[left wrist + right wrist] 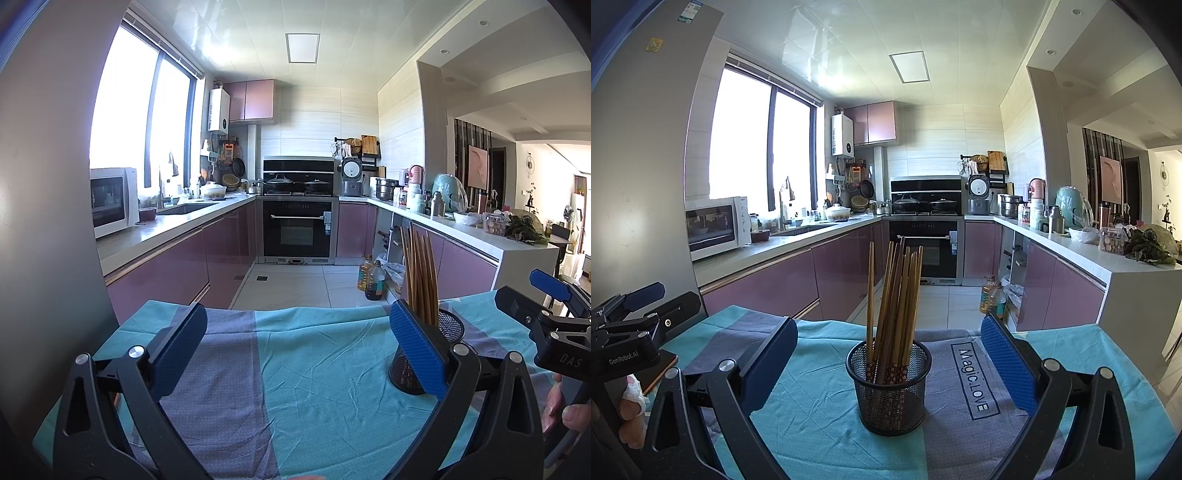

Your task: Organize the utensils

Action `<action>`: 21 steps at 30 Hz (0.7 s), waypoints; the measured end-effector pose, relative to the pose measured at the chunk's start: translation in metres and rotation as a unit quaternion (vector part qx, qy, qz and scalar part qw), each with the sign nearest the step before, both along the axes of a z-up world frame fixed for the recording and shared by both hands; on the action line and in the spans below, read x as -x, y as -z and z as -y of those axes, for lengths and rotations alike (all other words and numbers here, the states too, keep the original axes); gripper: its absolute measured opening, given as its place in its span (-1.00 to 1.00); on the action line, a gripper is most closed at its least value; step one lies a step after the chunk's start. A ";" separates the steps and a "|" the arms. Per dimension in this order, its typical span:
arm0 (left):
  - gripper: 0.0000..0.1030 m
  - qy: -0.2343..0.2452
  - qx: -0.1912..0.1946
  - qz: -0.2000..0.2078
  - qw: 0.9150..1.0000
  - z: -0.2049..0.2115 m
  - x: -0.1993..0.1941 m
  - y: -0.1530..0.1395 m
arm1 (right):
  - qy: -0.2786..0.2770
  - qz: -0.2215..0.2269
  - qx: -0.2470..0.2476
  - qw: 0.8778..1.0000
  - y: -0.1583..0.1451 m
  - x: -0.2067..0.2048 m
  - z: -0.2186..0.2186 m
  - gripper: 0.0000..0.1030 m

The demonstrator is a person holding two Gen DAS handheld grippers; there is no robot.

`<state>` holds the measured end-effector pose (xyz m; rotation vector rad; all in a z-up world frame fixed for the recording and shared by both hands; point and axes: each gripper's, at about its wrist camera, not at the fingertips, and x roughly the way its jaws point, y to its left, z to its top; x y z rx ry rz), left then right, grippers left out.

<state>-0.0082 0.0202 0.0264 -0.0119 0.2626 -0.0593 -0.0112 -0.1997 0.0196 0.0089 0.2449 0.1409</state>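
Note:
A black mesh holder [889, 387] stands upright on the teal and grey cloth [812, 424]. Several brown chopsticks [895, 302] stand in it. My right gripper [889, 363] is open and empty, its blue pads either side of the holder and short of it. In the left wrist view the holder [448, 332] and chopsticks [421, 273] sit behind my left gripper's right pad [415, 345]. My left gripper [295, 347] is open and empty over bare cloth [314, 387]. The right gripper [554, 306] shows at the right edge there.
The cloth covers a table whose far edge [295, 308] drops to a tiled kitchen floor. Oil bottles [371, 275] stand on the floor. Counters run left and right, with a microwave [716, 225] on the left. The left gripper [628, 328] shows at the right wrist view's left edge.

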 end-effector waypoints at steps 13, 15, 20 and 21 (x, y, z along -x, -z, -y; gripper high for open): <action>0.89 0.000 0.000 0.001 1.000 0.000 0.000 -0.001 | 0.001 0.002 -0.001 1.000 0.002 0.000 -0.001 0.87; 0.89 0.000 0.000 0.001 1.000 0.000 0.000 0.000 | 0.001 0.002 -0.001 1.000 0.002 0.000 -0.001 0.87; 0.89 0.000 0.000 0.001 1.000 0.000 0.000 -0.001 | 0.001 0.001 -0.001 1.000 0.002 -0.001 -0.001 0.87; 0.89 0.000 0.000 0.001 1.000 0.000 0.000 -0.001 | 0.001 0.001 -0.001 1.000 0.003 -0.001 -0.002 0.87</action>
